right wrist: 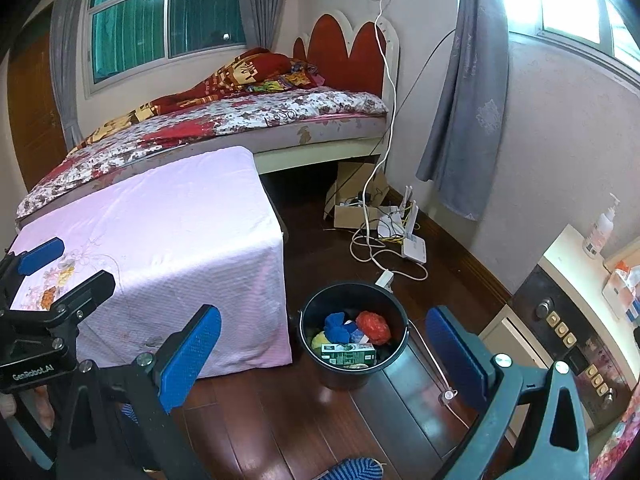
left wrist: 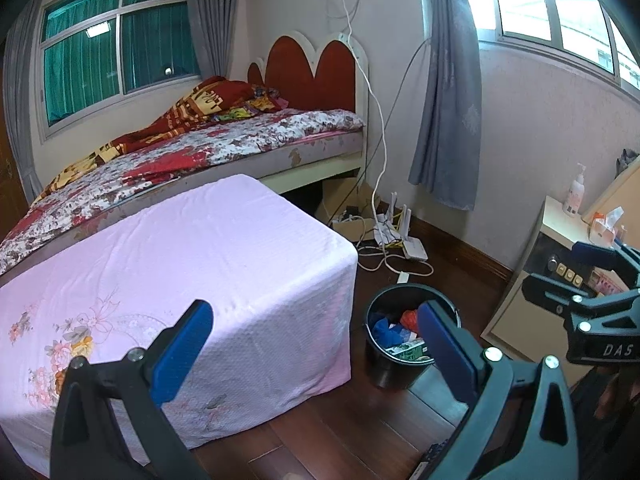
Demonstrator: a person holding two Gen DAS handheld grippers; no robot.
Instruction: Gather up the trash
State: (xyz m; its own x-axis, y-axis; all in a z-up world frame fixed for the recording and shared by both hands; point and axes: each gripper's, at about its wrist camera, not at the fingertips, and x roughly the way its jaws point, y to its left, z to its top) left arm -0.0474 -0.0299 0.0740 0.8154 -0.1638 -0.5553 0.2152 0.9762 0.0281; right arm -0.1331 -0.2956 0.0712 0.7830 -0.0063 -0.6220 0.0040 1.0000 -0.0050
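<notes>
Below and just ahead of the right gripper (right wrist: 320,356), between its wide-spread, empty fingers, the bucket (right wrist: 354,376) stands on the floor holding the trash (right wrist: 372,326). Farther off, the left gripper (left wrist: 316,352) is likewise wide and empty.

A home bedroom: a bed (left wrist: 224,140) with a floral sheet and red scalloped headboard (left wrist: 312,68), grey curtains (left wrist: 448,120) at the windows, dark wood floor (right wrist: 280,420), all beyond the fingers.
</notes>
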